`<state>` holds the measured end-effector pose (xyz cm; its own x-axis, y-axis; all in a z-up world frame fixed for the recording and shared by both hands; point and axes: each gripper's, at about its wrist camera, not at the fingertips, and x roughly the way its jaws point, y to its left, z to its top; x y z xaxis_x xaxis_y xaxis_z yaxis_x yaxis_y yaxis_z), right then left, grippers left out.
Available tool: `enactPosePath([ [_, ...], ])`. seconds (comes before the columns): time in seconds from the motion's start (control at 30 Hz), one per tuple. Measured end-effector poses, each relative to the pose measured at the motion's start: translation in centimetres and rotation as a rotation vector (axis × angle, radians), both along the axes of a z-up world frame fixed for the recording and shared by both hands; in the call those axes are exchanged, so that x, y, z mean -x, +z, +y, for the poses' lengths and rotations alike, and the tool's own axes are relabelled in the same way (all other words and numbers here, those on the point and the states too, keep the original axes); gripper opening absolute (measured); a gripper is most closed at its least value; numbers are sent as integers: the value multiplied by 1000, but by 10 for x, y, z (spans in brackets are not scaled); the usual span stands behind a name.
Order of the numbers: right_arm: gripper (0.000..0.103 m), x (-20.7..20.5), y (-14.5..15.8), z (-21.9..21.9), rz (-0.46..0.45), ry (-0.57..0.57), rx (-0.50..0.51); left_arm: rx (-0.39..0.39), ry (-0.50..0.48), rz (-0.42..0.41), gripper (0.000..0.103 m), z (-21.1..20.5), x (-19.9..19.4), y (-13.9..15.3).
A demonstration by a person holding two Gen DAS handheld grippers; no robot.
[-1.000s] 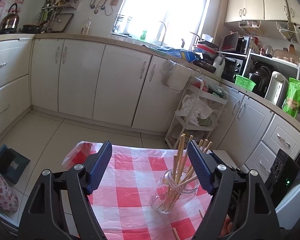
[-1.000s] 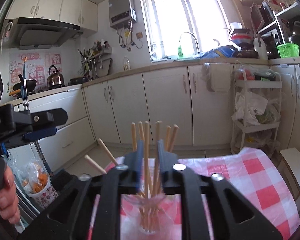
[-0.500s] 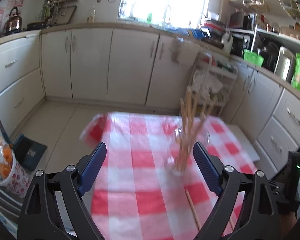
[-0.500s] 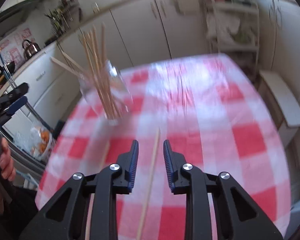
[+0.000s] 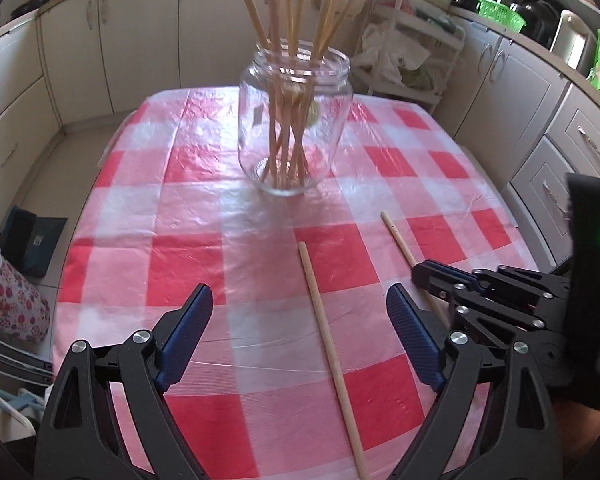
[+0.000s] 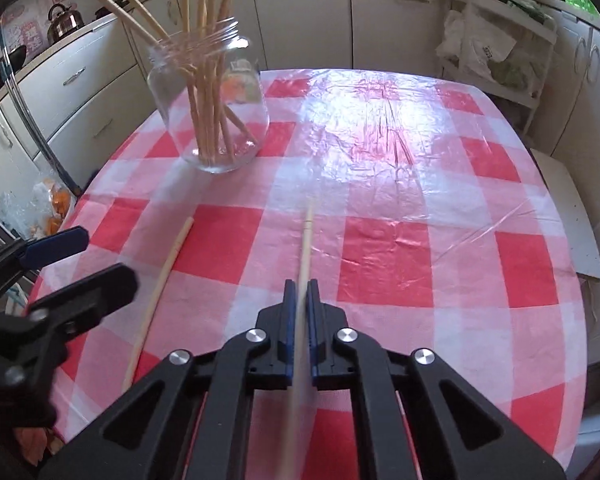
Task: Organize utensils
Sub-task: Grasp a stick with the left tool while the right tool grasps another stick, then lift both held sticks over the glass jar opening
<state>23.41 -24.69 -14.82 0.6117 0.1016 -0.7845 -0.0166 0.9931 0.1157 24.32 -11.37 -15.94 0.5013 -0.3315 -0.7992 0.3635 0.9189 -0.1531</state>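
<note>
With right gripper [image 6: 299, 292] clamped on one chopstick: the step in hand is lifting it off the table for the jar.
grip: jaws pinch right chopstick [image 6: 306, 236] near its middle, tip pointing at far side of checked tablecloth [image 6: 420, 240]
do it well: raise level first, then tip upright over the jar mouth; come in from above so bundle isn't knocked
left gripper [image 5: 300, 320]: jaws wide, nothing between the pads, hovering over left chopstick [image 5: 324, 328], which lies flat
next for left: probably drop and close mid-shaft
glass jar [image 5: 294, 120]: upright on cloth, beyond both loose sticks, well apart
jar contents: bundle of wooden chopsticks [image 5: 288, 80], leaning, fanned above rim
risk: tall sticks make jar tippy
</note>
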Motion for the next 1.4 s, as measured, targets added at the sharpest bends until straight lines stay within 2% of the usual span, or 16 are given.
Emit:
enactPosePath([
  [0.17,6,11,0,-13,-7,-4,-59,-51,14,19,84,-17,-4,-11],
  [0.27,6,14,0,-21,-4,-12,-63,-88,10,31,78,-27,-5,-17],
  [0.37,6,13,1,-27,-4,-28,-81,-107,1,51,64,-33,-7,-24],
  [0.47,7,10,3,-29,-4,-38,-91,-134,-4,16,51,-38,-3,-26],
  [0.53,11,8,3,-29,-8,-34,-83,-127,-2,7,24,-37,-3,-26],
  [0.6,12,5,3,-25,-12,-21,-65,-101,-13,21,7,-34,-5,-26],
  [0.67,11,2,2,-18,-18,-3,-12,-82,-29,29,5,-32,-7,-26],
  [0.7,6,2,3,-16,-19,1,6,-66,-36,37,5,-29,-8,-25],
  [0.73,6,2,2,-15,-15,9,1,-33,-35,41,5,-26,-9,-23],
  [0.83,6,5,4,-21,-25,3,-88,47,-15,-15,5,-8,-7,-7],
  [0.9,6,7,7,-34,-44,-21,-213,158,3,-95,5,11,-4,16],
  [0.97,6,11,13,-49,-101,-48,-350,274,13,-195,5,28,0,41],
  [1.1,6,20,26,-65,-226,-82,-517,445,25,-379,5,47,4,86],
  [1.23,6,34,56,-70,-397,-107,-548,551,82,-522,5,58,-7,116],
  [1.3,6,41,76,-70,-492,-122,-532,602,133,-557,5,68,-18,123],
  [1.4,6,36,101,-70,-597,-144,-519,658,196,-565,5,79,-40,122],
])
